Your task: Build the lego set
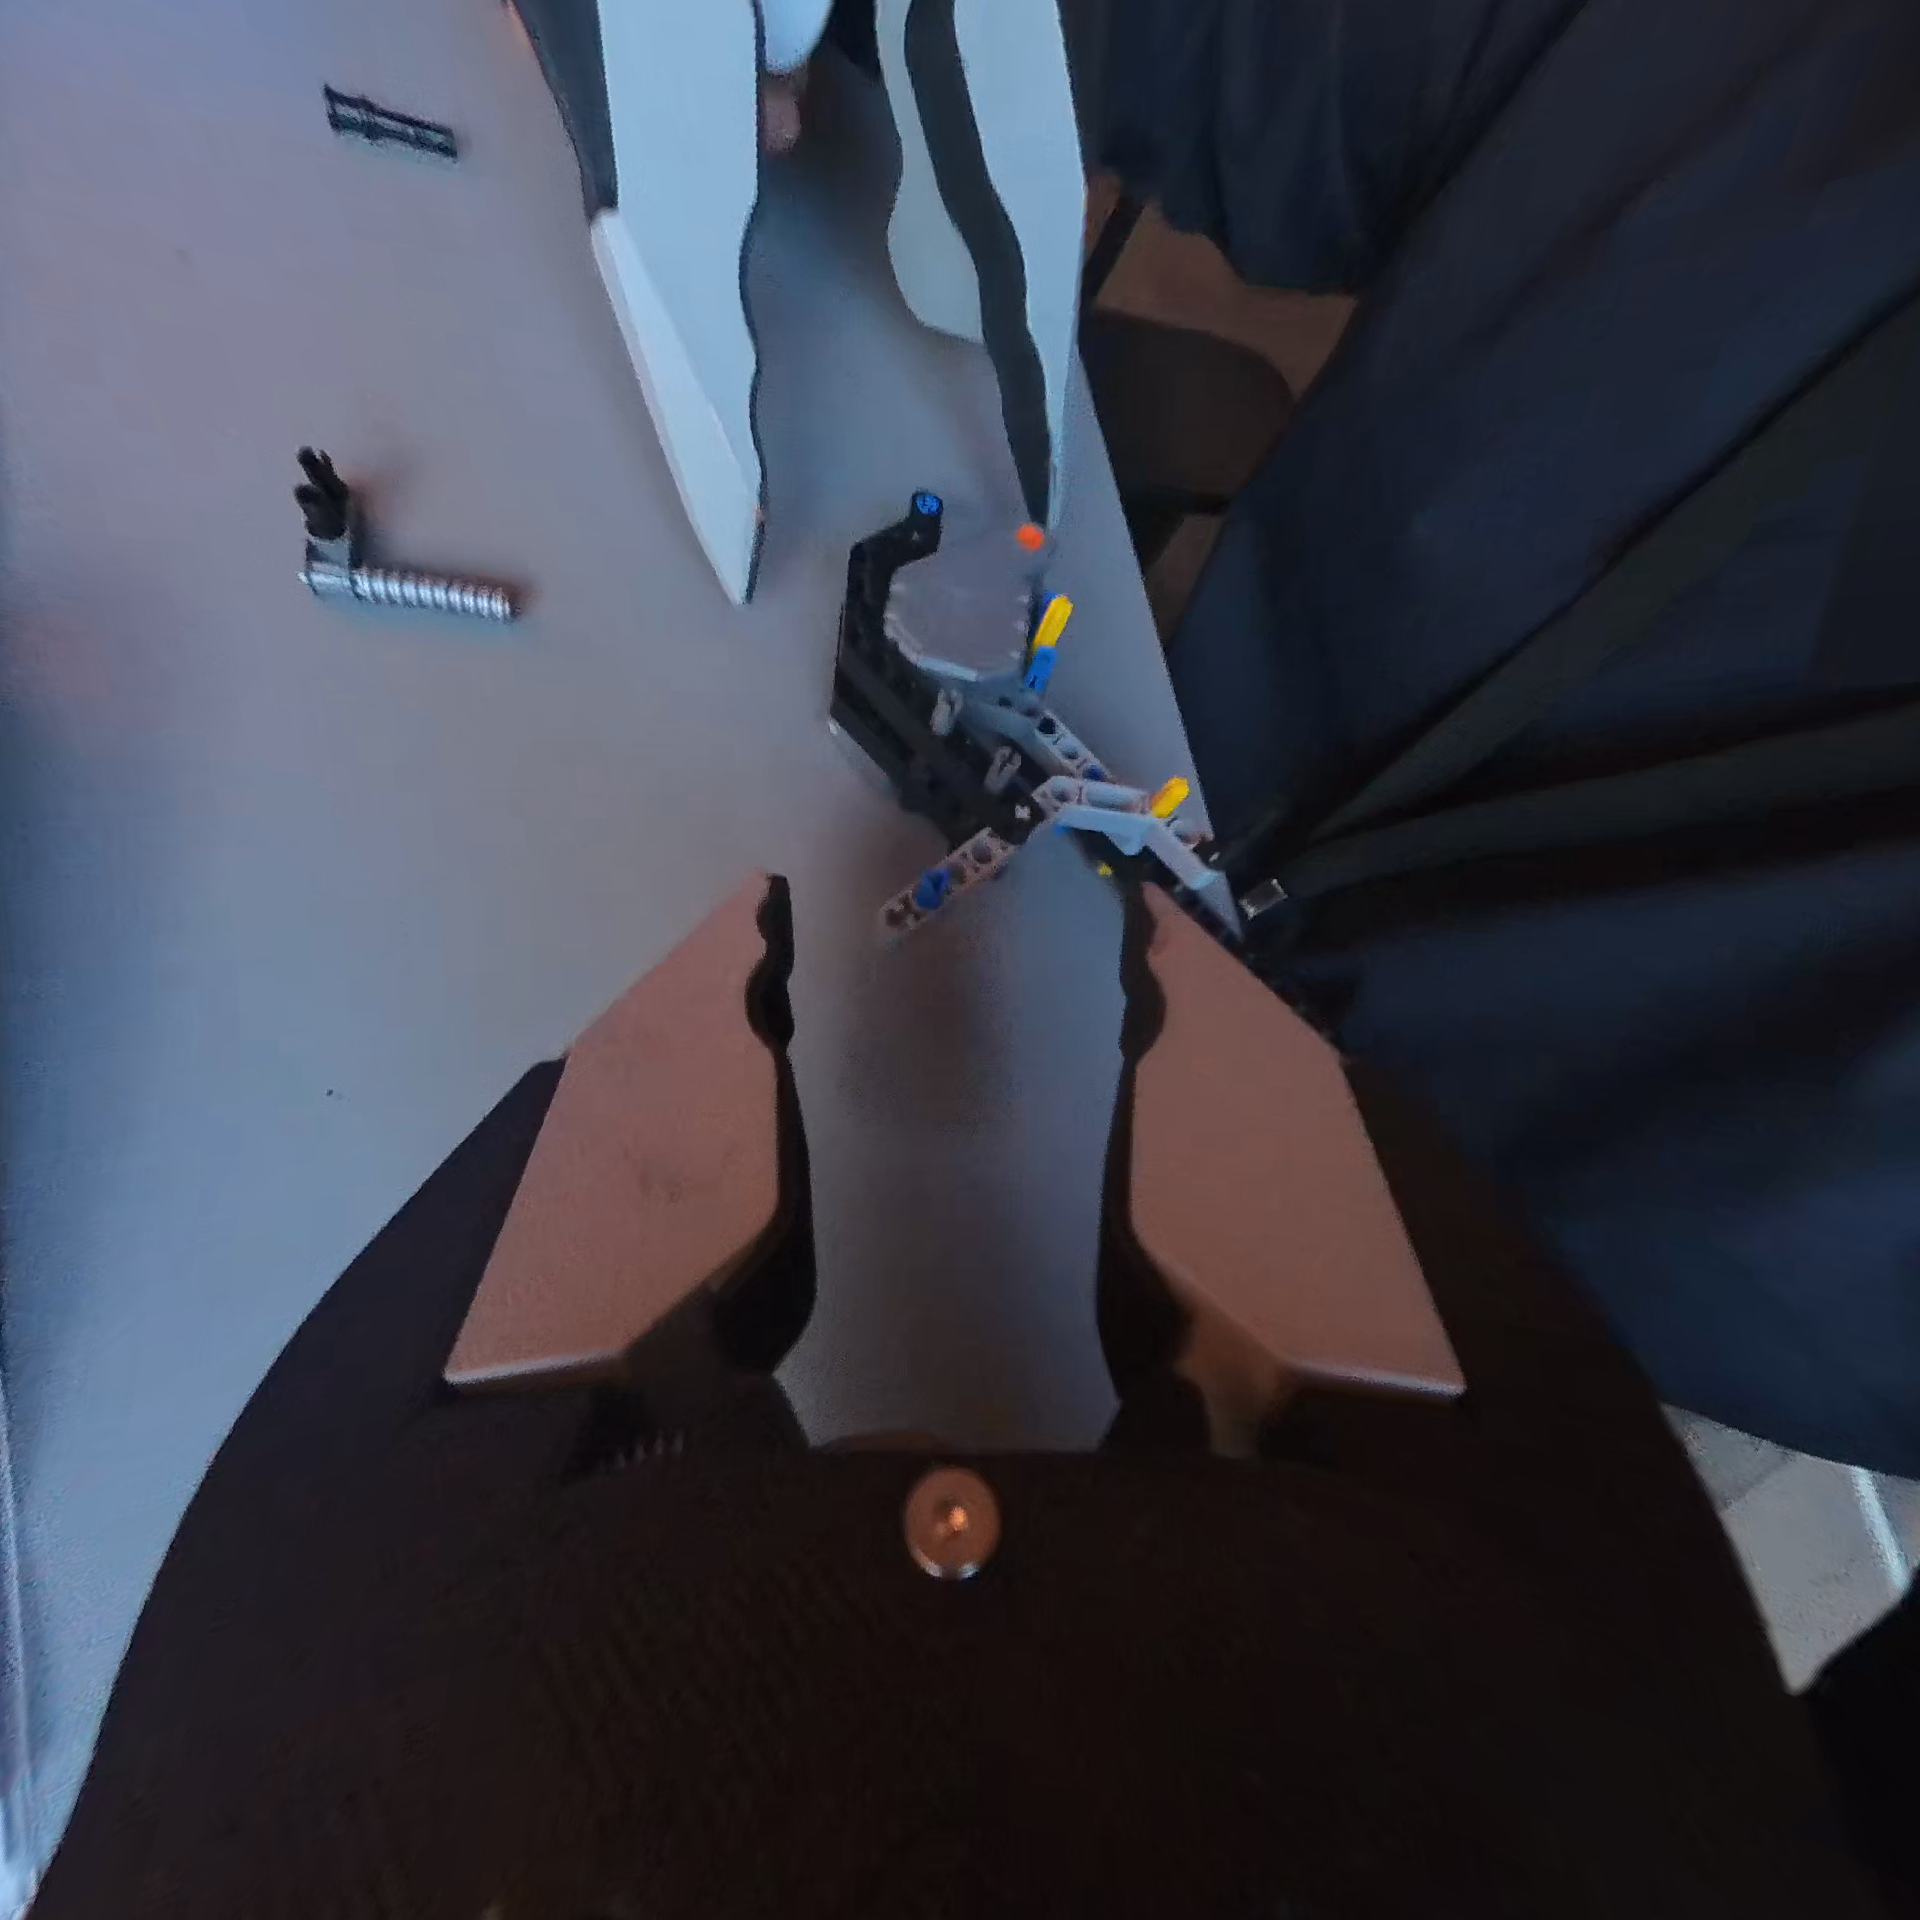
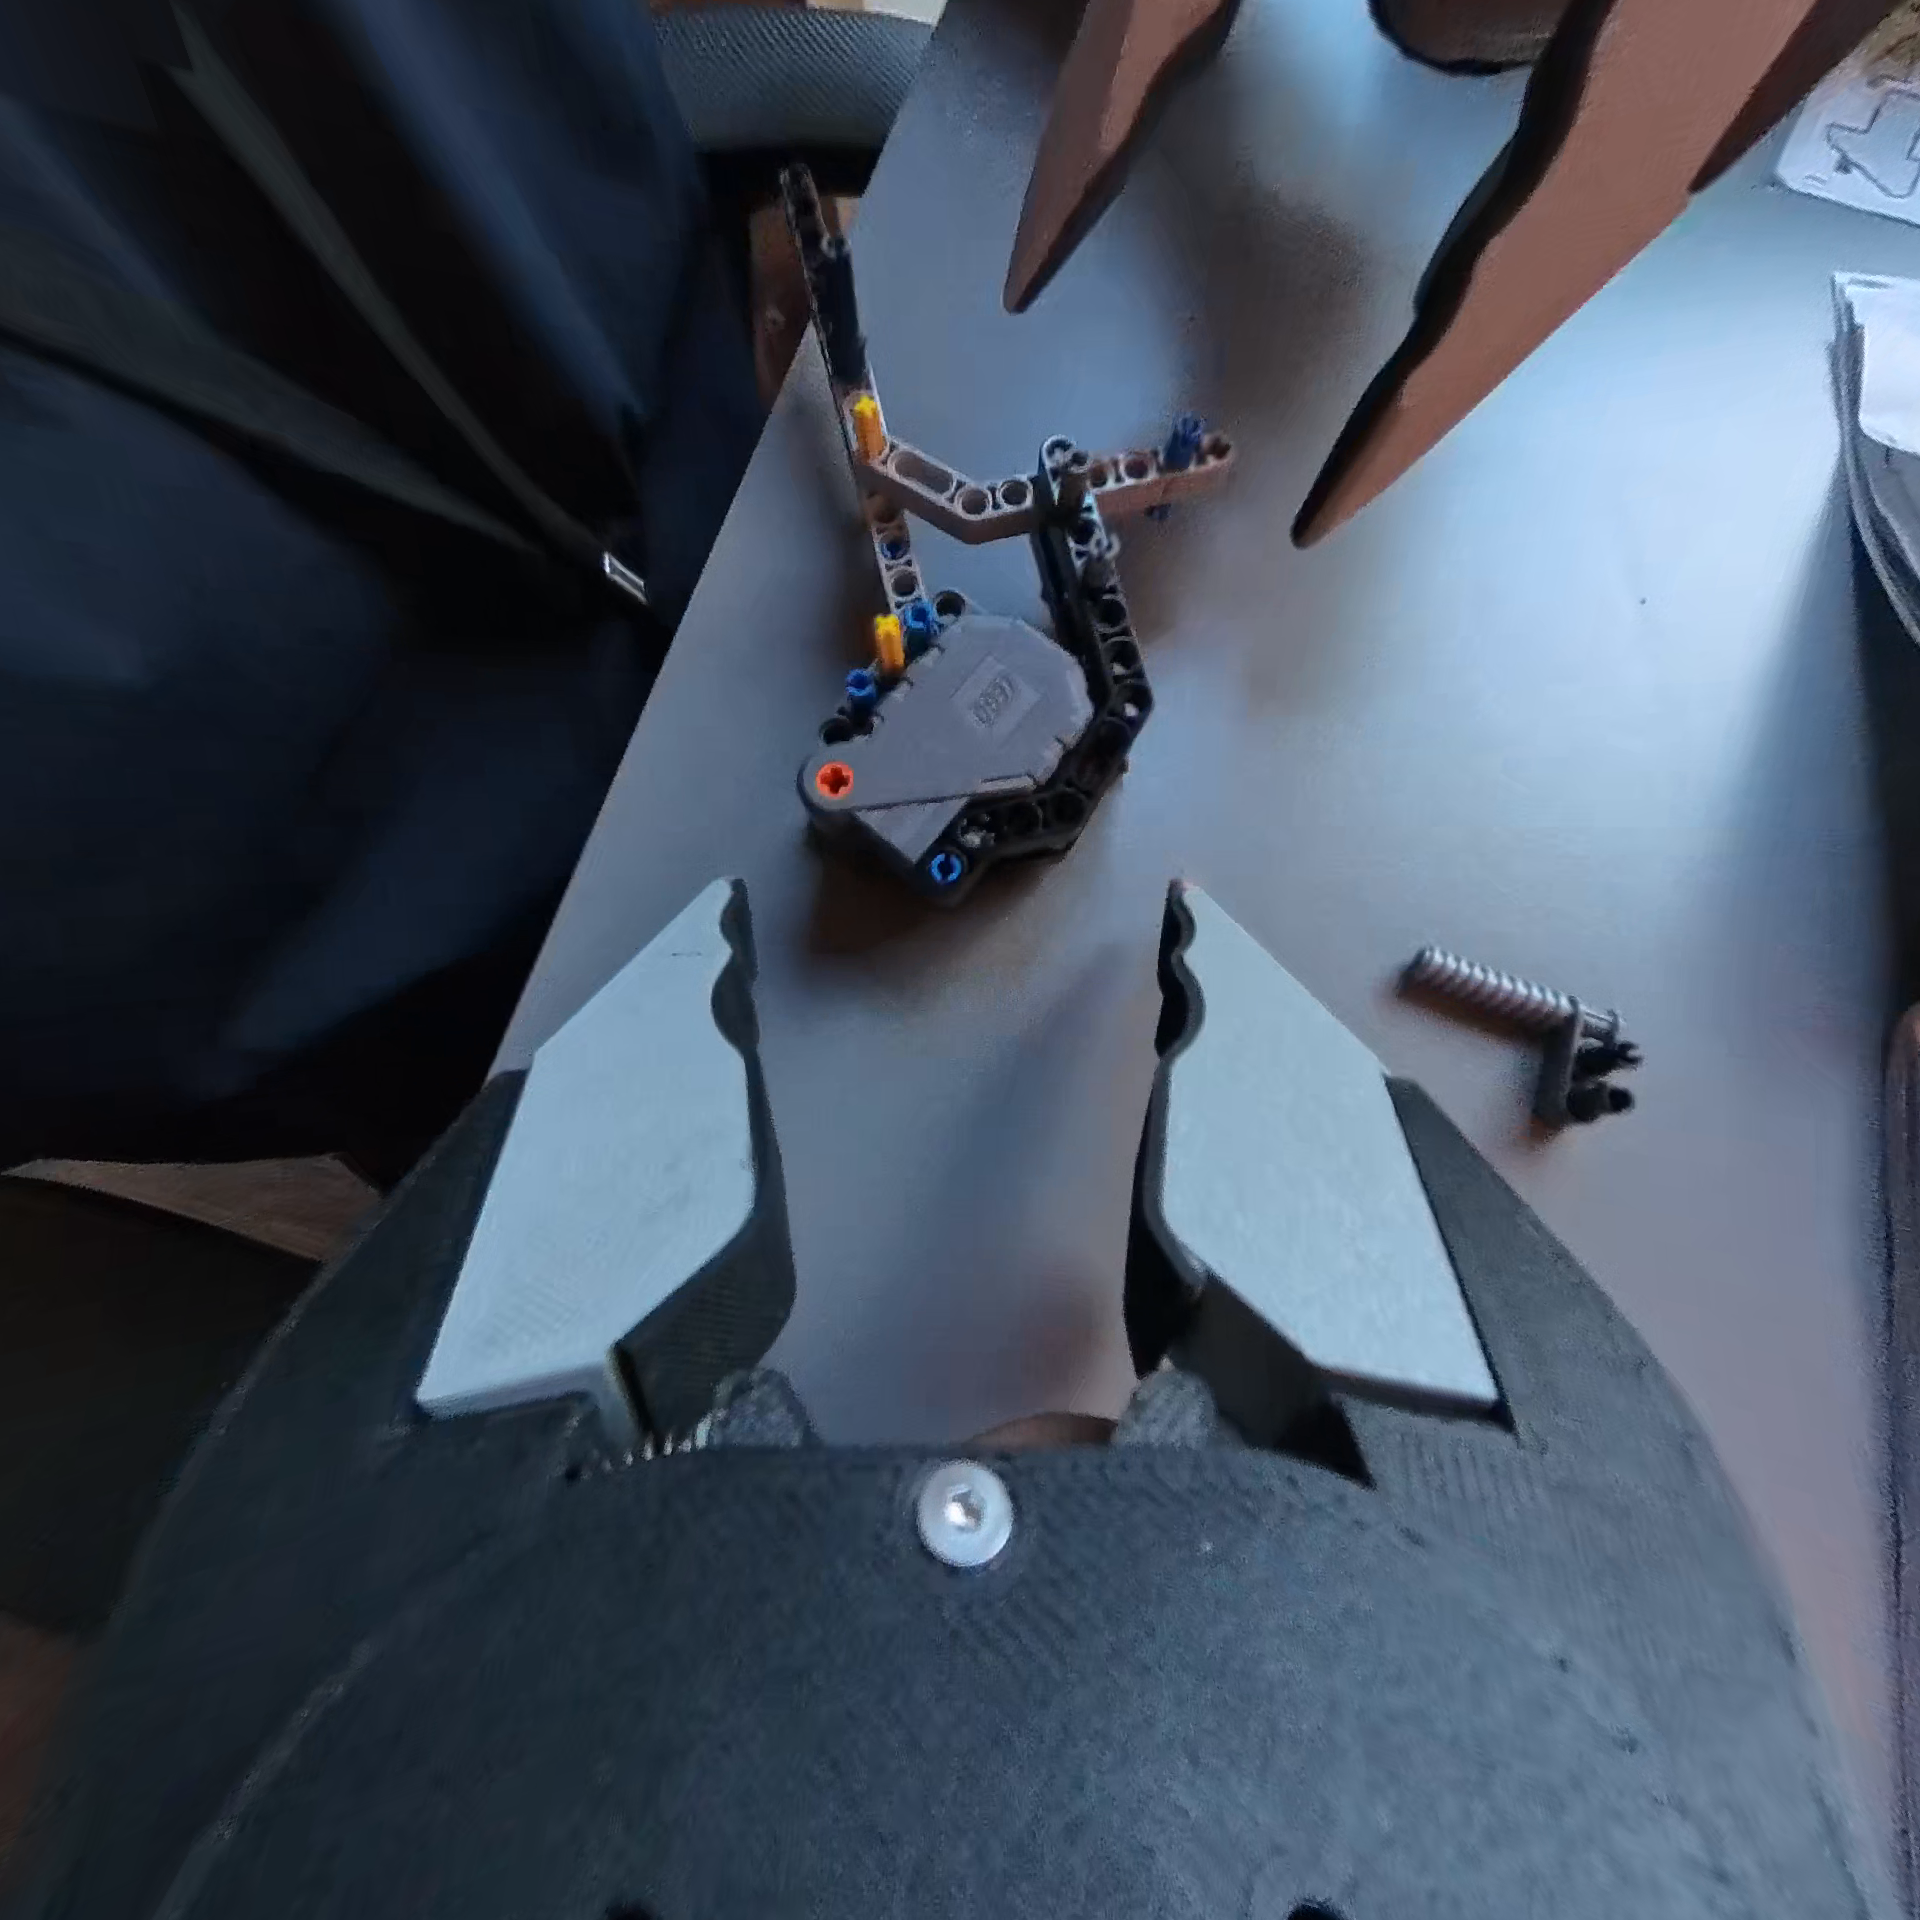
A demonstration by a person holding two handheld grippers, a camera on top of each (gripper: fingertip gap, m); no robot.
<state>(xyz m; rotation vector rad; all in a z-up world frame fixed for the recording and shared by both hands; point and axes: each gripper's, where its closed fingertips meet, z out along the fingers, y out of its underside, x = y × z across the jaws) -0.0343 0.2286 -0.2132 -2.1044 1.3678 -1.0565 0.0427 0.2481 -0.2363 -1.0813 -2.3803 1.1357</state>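
A part-built lego assembly (image 2: 977, 665) lies near the table's edge: black and grey beams, a grey motor block, yellow and blue pins, an orange axle hole. It also shows in the left wrist view (image 1: 987, 717). My left gripper (image 1: 951, 904), brown fingers, is open and empty just short of the assembly. It shows from the far side in the right wrist view (image 2: 1153, 426). My right gripper (image 2: 956, 899), grey fingers, is open and empty just short of the motor block. It also shows in the left wrist view (image 1: 894, 551).
A grey spring piece with a black connector (image 2: 1517, 1013) lies loose on the grey table (image 2: 1403, 727); it also shows in the left wrist view (image 1: 405, 577). A small black piece (image 1: 390, 125) lies farther off. Dark cloth (image 1: 1558, 623) hangs past the table edge. Paper sheets (image 2: 1860, 166) lie at the far right.
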